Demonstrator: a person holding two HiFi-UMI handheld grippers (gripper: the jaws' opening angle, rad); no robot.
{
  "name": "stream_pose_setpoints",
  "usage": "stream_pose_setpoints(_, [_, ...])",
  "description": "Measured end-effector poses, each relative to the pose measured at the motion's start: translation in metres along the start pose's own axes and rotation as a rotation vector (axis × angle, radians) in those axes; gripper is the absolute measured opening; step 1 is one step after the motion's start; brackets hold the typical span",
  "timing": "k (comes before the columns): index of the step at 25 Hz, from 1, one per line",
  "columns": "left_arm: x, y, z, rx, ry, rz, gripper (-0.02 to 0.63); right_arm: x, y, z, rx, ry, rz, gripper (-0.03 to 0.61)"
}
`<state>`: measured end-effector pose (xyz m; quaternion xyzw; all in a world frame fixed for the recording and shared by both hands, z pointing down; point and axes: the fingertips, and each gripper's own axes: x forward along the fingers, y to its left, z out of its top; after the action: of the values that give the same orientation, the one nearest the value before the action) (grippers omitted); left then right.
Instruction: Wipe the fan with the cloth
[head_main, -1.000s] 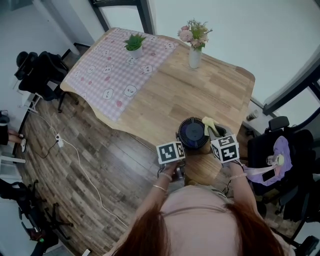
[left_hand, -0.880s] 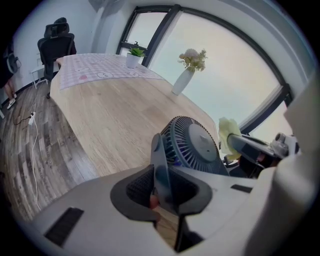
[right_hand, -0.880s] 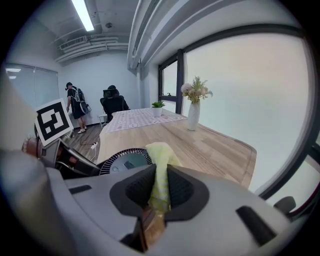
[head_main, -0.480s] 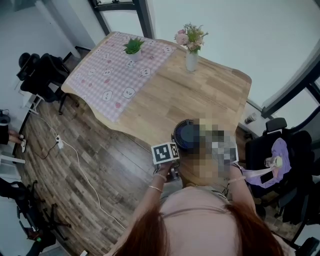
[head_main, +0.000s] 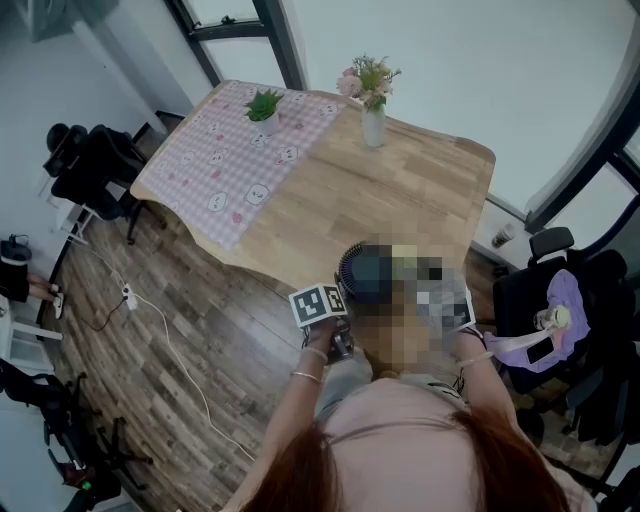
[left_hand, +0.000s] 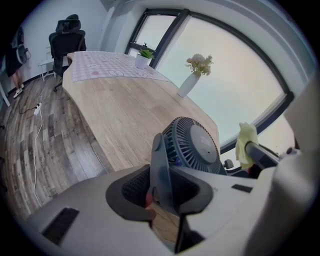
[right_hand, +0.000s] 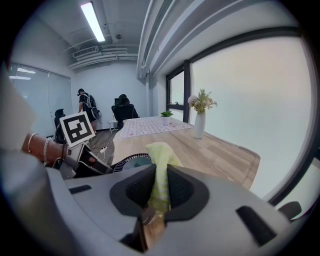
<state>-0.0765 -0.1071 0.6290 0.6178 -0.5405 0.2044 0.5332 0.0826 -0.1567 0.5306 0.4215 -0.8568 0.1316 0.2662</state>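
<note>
Now left gripper (left_hand: 167, 186), jaws just easing wider, steadies fan (left_hand: 196, 146) by stand (left_hand: 160, 162); right gripper (right_hand: 159, 189), clamping cloth (right_hand: 161, 159), should sweep grille (right_hand: 131, 161) next.

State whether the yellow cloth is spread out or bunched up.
Bunched up: the yellow cloth rises as a narrow crumpled strip, pinched by the right tool.

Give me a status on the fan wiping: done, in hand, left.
Done: the right gripper is clamped on the yellow cloth, and the left gripper grips the fan by its stand arm, though its jaws have just been opening a little. In hand: the cloth is raised beside the fan. Left: the wiping itself; no view shows which parts are clean.
</note>
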Motion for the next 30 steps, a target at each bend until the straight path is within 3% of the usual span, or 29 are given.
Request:
stream_pose_setpoints(15, [-0.012,0.008,-0.017,-0.090,0.041,0.086,0.127,-0.030,0.014,-0.010,-0.008,-0.031,0.027,0.054])
stream_pose_setpoints(20, [-0.015,0.005,-0.020,-0.121,0.044,0.071,0.127,-0.034,0.021,-0.018,0.002,-0.031,0.040,0.054])
stream_pose_setpoints(30, [-0.035,-0.004,-0.019,-0.086,-0.014,0.066,0.127,-0.040,0.029,-0.020,0.017,-0.055,0.058,0.054])
